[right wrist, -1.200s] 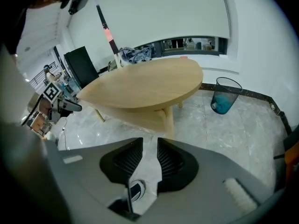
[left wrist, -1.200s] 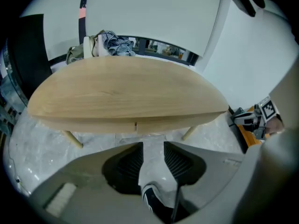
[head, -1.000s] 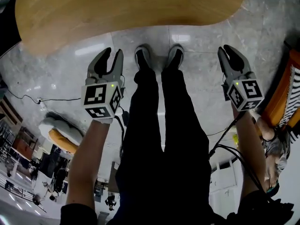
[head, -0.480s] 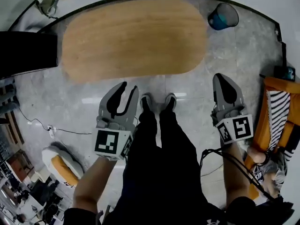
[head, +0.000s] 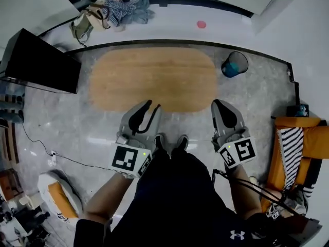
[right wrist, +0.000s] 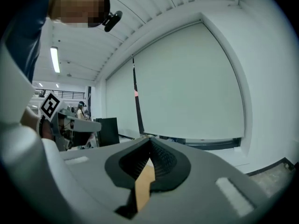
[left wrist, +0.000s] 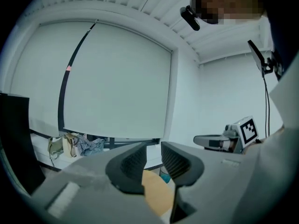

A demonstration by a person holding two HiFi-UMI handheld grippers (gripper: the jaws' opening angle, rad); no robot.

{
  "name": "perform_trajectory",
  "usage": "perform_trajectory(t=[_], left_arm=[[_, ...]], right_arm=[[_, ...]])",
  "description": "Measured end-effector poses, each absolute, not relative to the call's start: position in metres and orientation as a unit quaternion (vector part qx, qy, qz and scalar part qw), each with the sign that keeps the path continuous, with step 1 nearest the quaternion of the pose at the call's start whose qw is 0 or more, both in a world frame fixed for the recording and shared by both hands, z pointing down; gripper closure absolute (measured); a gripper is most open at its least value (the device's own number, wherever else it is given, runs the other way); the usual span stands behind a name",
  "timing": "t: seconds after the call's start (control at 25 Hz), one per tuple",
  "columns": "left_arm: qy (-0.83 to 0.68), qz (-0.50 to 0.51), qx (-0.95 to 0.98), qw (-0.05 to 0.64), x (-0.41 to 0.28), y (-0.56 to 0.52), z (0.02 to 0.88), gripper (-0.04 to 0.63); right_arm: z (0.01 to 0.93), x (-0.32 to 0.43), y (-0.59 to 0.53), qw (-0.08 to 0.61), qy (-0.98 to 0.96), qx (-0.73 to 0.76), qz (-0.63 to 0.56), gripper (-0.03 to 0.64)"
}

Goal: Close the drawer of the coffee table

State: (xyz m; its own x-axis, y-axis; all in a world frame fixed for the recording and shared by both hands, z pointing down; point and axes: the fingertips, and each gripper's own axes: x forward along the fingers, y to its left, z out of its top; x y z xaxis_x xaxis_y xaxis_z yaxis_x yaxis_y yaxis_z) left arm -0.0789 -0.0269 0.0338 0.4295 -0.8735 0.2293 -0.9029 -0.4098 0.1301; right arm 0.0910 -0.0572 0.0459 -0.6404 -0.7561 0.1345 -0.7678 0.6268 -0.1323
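The coffee table (head: 154,78) shows from above as an oval wooden top on the grey floor; its drawer is hidden from here. Both grippers are held up in the air in front of the person, near the table's front edge in the head view and touching nothing. My left gripper (head: 152,105) (left wrist: 153,146) has a small gap between its jaws, which are closing with nothing between them. My right gripper (head: 217,103) (right wrist: 149,139) is shut, pads together and empty. Both gripper views look level across the room at a white wall with blinds.
A black screen (head: 41,60) stands left of the table and a blue bin (head: 235,64) at its right end. Clothes (head: 110,12) lie by the far wall. An orange chair with a striped cushion (head: 293,148) is at the right. A cable (head: 51,153) runs across the floor.
Both grippers have risen from near the person's feet to chest height. The right jaws have shut and the left jaws have narrowed. The head view now takes in the whole table.
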Motion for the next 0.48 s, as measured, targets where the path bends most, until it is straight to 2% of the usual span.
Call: perform_trajectory(t=[0.16, 0.48], left_arm=[[-0.517, 0.048, 0.847, 0.115, -0.082, -0.017, 0.022, 0.488], [-0.524, 0.041, 0.841, 0.126, -0.101, 0.015, 0.021, 0.488]], right_arm=[[0.016, 0.084, -0.049, 0.013, -0.902, 0.424, 0.073, 0.615], [-0.008, 0.090, -0.022, 0.015, -0.898, 0.436, 0.053, 0.615]])
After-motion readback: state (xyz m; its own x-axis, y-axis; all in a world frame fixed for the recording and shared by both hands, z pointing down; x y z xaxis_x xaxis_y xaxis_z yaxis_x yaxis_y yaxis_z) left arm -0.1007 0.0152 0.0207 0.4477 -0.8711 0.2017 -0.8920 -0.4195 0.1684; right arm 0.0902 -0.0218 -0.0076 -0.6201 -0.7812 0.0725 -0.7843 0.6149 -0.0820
